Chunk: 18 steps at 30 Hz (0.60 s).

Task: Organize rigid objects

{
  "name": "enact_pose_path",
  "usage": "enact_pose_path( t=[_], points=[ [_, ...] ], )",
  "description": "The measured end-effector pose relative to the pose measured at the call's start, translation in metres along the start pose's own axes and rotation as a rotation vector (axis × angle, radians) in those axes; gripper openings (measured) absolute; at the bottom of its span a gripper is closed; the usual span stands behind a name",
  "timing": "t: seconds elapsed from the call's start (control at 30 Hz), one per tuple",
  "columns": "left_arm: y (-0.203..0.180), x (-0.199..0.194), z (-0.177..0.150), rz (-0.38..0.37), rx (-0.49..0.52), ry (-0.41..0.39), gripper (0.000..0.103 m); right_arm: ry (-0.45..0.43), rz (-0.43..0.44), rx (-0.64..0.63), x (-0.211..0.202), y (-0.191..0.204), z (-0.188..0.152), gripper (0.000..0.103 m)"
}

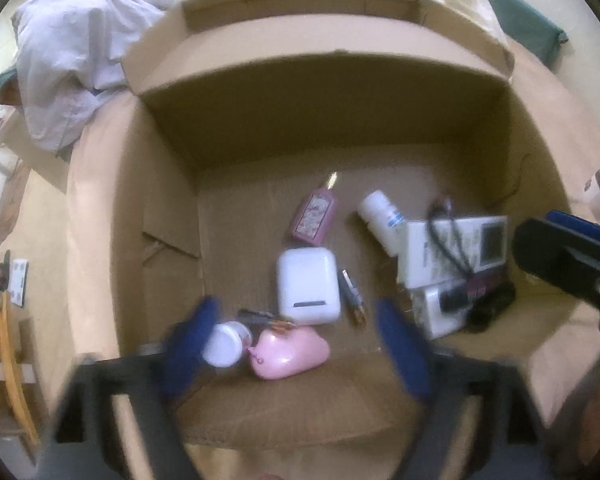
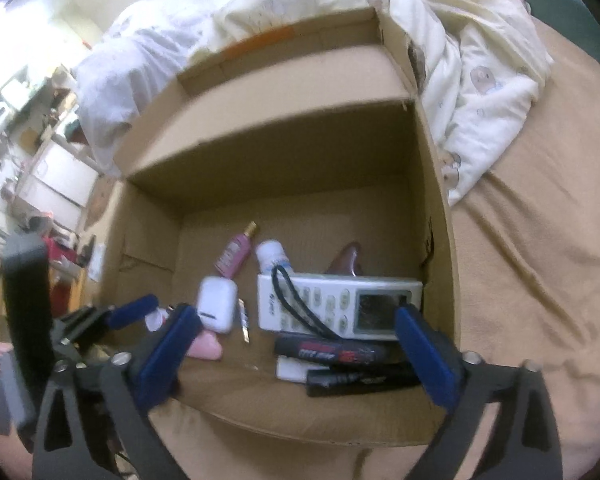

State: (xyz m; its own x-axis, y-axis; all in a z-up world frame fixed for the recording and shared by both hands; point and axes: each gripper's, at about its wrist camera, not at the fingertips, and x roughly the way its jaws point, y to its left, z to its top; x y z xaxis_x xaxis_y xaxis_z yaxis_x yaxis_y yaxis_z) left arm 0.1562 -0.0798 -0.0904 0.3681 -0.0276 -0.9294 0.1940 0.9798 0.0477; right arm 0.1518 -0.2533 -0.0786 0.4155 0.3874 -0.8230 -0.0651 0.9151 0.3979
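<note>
- Box: open cardboard carton on the bed, flaps out. Stiff walls, light; holds everything below. Judged best left in place, or taken by a flap if it must shift.
- Remote: white, lies flat at the right side of the box, screen end toward the right wall, a black cord looped over it. Rigid plastic, moderate weight, smooth faces. Best taken across its narrow width at mid-body; the cord may snag.
- Black packs: two flat dark items just in front of the remote, near the front wall. Labels blurred. Stiff, probably glossy; pinch across the short side.
- White case: rounded, mid-floor. Hard, slick shell, light; likely to squirt out of a corner grip, so grip on the flat sides.
- Pink case: glossy, curved, near the front wall, just beside the jar. Slippery by the look of it.
- White bottle: on its side, leaning at the remote. Will roll; grip across the barrel.
- Pink bottle: flat, gold cap, lying down. Possibly glass; handle gently by the flat faces.
- Jar: small, white lid, touching the left blue pad.
- Left tongs: wide apart, nothing clamped, over the jar and pink case.
- Right tongs: at full spread, empty, over the black packs.
</note>
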Motion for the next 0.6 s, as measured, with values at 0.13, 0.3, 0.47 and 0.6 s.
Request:
enact_pose_path(
  t=[0.13, 0.3, 0.47, 0.6],
  points=[
    [0.004, -0.01, 0.003, -0.038, -0.039, -0.007, 0.098, -0.051, 0.014, 0.005, -0.01, 0.001, 0.004, 0.103],
    [0.019, -0.032, 0.009, -0.033, -0.104, -0.018, 0.1, -0.125, 0.037, 0.033, -0.026, -0.001, 0.009, 0.103],
    [0.033, -0.064, 0.009, 0.045, -0.121, -0.095, 0.1, -0.208, 0.01, 0.02, -0.052, 0.002, 0.008, 0.103],
    [0.043, -0.093, -0.005, 0.043, -0.139, -0.158, 0.1, -0.234, -0.018, -0.003, -0.07, 0.008, 0.003, 0.103]
  ],
)
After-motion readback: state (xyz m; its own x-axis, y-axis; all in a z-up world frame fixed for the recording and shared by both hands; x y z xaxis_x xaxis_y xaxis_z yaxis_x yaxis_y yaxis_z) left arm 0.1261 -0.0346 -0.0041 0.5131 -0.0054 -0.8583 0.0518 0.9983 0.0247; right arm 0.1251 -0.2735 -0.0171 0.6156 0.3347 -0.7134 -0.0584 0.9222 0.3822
